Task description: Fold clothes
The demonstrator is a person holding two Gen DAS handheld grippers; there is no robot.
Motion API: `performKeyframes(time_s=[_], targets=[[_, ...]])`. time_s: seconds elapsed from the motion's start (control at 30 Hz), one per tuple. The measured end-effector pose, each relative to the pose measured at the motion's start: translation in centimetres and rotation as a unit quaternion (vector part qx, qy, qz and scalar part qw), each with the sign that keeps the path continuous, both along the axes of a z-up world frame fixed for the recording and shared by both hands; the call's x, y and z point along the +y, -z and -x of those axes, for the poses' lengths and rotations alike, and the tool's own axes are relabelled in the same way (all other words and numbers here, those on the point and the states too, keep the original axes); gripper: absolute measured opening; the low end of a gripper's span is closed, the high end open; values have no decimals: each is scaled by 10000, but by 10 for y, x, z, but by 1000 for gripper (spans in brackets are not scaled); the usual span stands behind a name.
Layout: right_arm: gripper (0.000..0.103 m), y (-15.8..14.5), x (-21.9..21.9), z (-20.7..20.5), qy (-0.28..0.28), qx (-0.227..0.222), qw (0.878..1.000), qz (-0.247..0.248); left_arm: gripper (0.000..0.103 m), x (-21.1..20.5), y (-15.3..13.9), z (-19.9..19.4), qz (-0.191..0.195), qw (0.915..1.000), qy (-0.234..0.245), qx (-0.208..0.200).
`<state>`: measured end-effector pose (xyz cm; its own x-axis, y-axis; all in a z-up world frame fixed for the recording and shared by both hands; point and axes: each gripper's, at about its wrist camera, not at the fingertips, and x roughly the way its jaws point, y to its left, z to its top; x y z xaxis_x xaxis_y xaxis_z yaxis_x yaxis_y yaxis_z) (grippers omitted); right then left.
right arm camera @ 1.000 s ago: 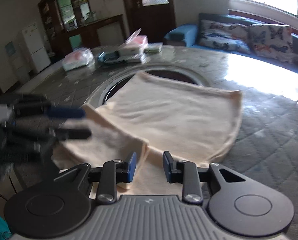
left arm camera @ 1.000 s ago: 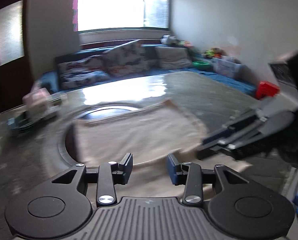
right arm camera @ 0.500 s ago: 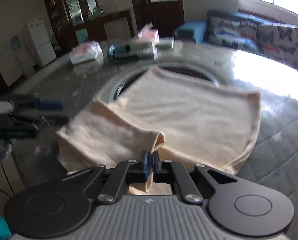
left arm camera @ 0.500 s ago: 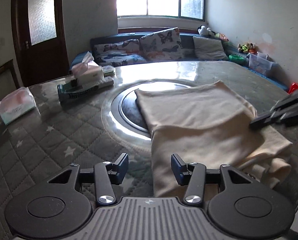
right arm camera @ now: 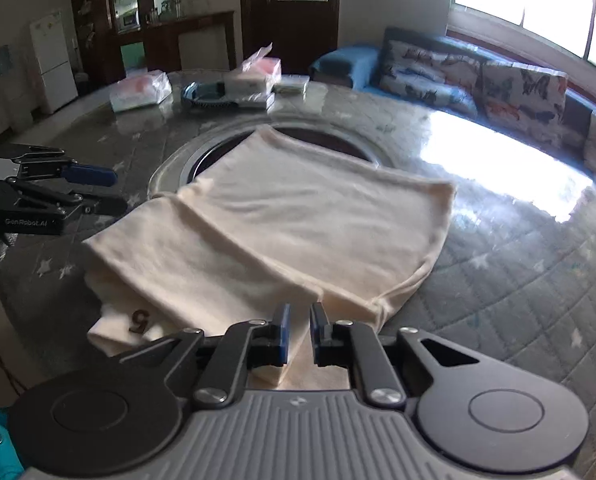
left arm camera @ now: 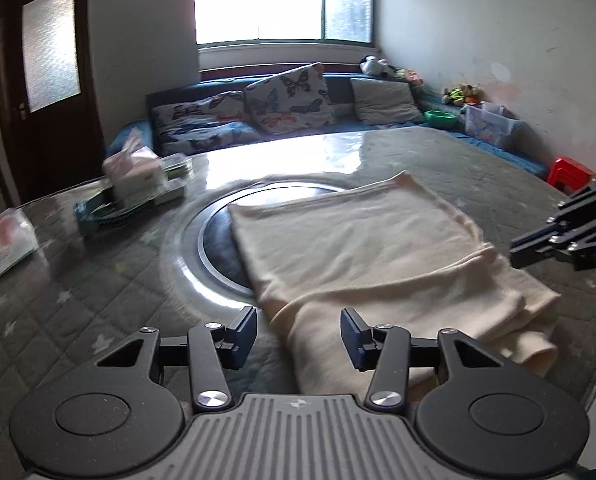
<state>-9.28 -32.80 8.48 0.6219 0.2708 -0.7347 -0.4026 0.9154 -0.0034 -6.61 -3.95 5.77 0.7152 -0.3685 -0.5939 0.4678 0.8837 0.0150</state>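
Cream garment (right arm camera: 298,232) flat on bench (right arm camera: 518,280), near flap folded over, more folds likely left — left gripper (left arm camera: 298,330) half-open, closing, gripping nothing — right gripper (right arm camera: 298,334) nearly closed, opening, fabric below unpinched.

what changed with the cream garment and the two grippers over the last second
The right gripper pinched the near fold of the cream garment half a second ago; its jaws are now opening, a slim gap showing and the cloth lying flat below. The left gripper swung off the cloth's near edge toward its left side, jaws apart and closing, gripping nothing. The garment stayed folded on the table.
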Motion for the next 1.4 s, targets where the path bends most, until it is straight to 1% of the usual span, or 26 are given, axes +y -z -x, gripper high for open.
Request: performKeyframes(time_s=[0.07,0.13,0.2,0.4,0.53,0.6,0.77,0.83,0.87,0.9,0.97,1.07,1.17,1.23,1.3,1.33,1.4], targets=[[11,0,2,-4,-45,-4,9999,-130,42,-9,2,-5,-51,9999,133,-11],[11,5,7,-10,-138,24,9998,-174,41,-17,8,-10,-92,9997,218,33],[11,11,11,-15,-214,73,9996,-195,37,-22,14,-17,-111,9996,251,107],[12,37,18,-27,-314,275,9990,-142,38,-22,32,-32,-153,9989,210,379],[13,31,17,-25,-361,203,9990,-143,38,-20,29,-27,-176,9990,250,320],[17,27,17,-25,-360,122,9992,-128,38,-19,24,-22,-198,9990,315,264],[18,35,17,-28,-398,210,9990,-6,39,-12,14,6,-425,9961,768,25],[19,32,16,-22,-442,154,9989,-9,42,-8,12,21,-563,9932,1011,-74],[21,29,15,-18,-468,119,9988,-29,45,-8,12,29,-646,9913,1137,-133],[23,28,15,-15,-487,100,9988,-39,45,-8,12,37,-741,9889,1274,-204],[23,25,16,-6,-627,91,9980,21,45,-11,13,52,-923,9825,1581,-357],[23,30,20,5,-789,117,9965,255,45,-19,21,73,-1177,9706,2021,-562],[23,32,22,13,-855,21,9955,408,45,-33,34,85,-1438,9602,2277,-744],[24,27,20,18,-861,-25,9955,401,45,-40,39,89,-1440,9569,2378,-836],[27,23,18,23,-889,-56,9951,435,44,-47,44,89,-1455,9548,2432,-897],[27,22,17,25,-909,-73,9947,471,42,-49,47,88,-1458,9540,2449,-926],[27,18,14,31,-970,-110,9936,571,21,-53,48,85,-1377,9552,2450,-932]])
